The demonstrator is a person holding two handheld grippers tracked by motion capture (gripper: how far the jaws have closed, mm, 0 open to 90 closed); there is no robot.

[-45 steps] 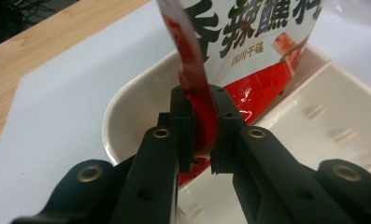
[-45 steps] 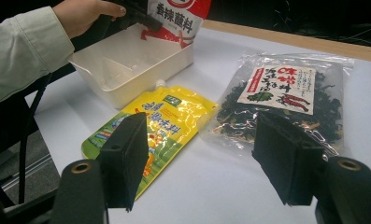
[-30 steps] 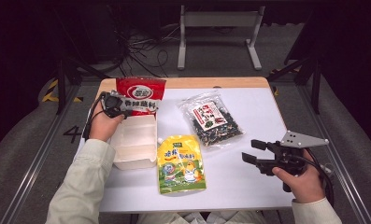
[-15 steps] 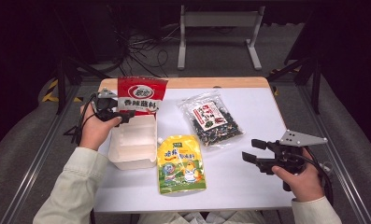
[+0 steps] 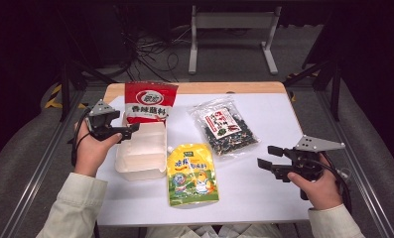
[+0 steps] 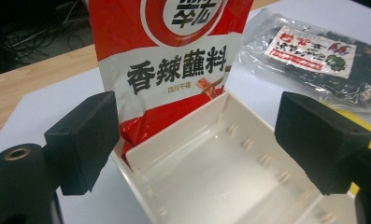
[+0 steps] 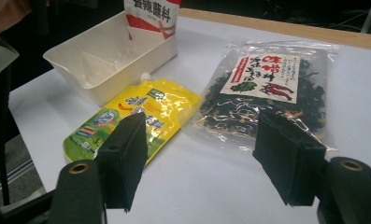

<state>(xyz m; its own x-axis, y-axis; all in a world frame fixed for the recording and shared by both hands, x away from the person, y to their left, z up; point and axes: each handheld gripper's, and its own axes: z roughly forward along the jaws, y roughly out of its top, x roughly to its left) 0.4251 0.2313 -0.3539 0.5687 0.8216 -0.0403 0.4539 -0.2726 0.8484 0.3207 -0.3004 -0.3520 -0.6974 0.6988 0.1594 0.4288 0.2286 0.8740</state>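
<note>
Red-and-white printed seasoning pouch leaning in far end of white rectangular plastic box on table.
Left hand-held gripper just opened, empty, beside box; right hand-held gripper apart, empty.

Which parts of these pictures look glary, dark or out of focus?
High view: room behind the table is dark. Right gripper view: glare on the yellow spout pouch and clear seaweed bag. Left gripper view: black jaws close up, soft; red seasoning bag sharp.
</note>
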